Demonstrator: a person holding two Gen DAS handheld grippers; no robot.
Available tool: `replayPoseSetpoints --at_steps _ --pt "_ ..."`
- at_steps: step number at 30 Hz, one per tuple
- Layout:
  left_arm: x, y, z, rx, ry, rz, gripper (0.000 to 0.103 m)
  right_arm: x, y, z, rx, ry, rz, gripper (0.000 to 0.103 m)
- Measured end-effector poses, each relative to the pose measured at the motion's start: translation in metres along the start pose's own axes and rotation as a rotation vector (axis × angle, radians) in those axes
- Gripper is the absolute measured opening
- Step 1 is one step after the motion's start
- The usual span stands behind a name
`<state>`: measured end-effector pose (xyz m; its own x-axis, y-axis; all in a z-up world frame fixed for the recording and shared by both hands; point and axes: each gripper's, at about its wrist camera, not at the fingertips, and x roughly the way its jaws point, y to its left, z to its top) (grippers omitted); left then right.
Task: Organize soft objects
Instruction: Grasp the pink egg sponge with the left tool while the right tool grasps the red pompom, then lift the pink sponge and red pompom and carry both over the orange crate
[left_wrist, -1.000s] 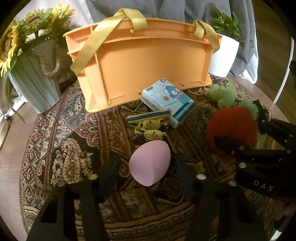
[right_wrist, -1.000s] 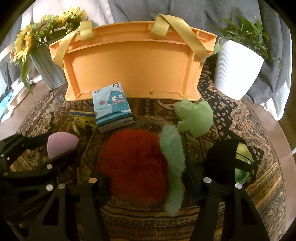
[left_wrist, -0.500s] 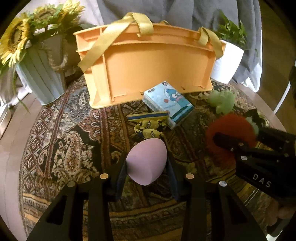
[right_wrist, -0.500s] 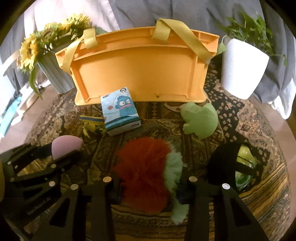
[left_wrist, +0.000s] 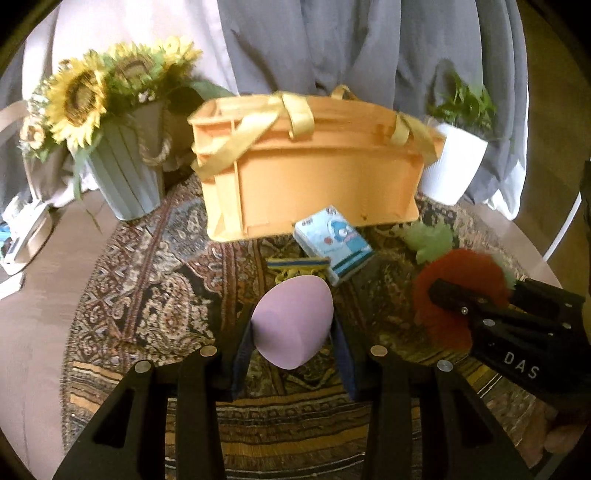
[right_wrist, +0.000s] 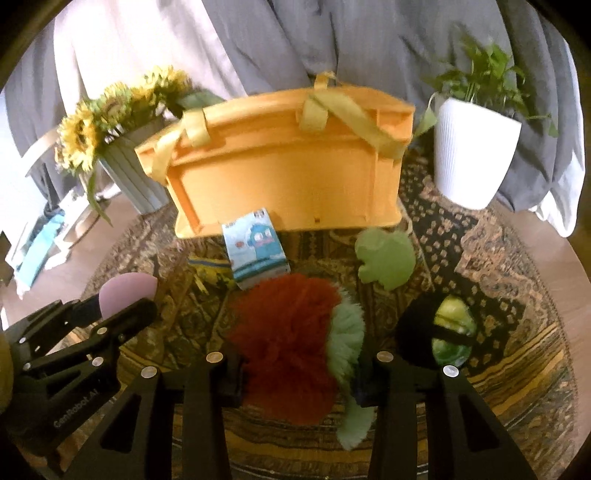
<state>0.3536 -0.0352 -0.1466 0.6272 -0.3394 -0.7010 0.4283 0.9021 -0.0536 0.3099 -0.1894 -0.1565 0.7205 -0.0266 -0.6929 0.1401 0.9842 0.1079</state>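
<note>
Pink egg-shaped sponge (left_wrist: 293, 323) pinched in the left gripper (left_wrist: 293, 354), fluffy red-and-green plush (right_wrist: 295, 343) clamped in the right gripper (right_wrist: 299, 384).
Both hang over the patterned rug (left_wrist: 147, 295); ahead, an orange ribbed plastic basket (right_wrist: 284, 177) with tissue pack (right_wrist: 255, 247), green toy (right_wrist: 386, 260).

Readable text is scarce. White capitals "DAS" stand on the black body of the right hand-held gripper (left_wrist: 476, 301), seen at the right edge of the left wrist view. Pale lettering "GenRobot.AI" runs slantwise along the black body of the left hand-held gripper (right_wrist: 122, 308), at the lower left of the right wrist view. The light blue packet with a blue cartoon face (right_wrist: 255, 247), lying in front of the orange crate (right_wrist: 288, 184), carries small print and a round mark near its top edge, too blurred to read in either view.
</note>
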Motion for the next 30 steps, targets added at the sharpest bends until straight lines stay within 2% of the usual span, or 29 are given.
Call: replayPoseSetpoints --at_steps 16,30 --pt "-0.066 -0.013 0.041 -0.032 -0.150 0.046 0.040 -0.073 0.004 0.045 -0.046 -0.192 0.029 0.041" --pt "-0.109 -0.026 0.077 -0.032 -0.300 0.097 0.040 -0.114 0.004 0.082 -0.078 -0.331 0.060 0.041"
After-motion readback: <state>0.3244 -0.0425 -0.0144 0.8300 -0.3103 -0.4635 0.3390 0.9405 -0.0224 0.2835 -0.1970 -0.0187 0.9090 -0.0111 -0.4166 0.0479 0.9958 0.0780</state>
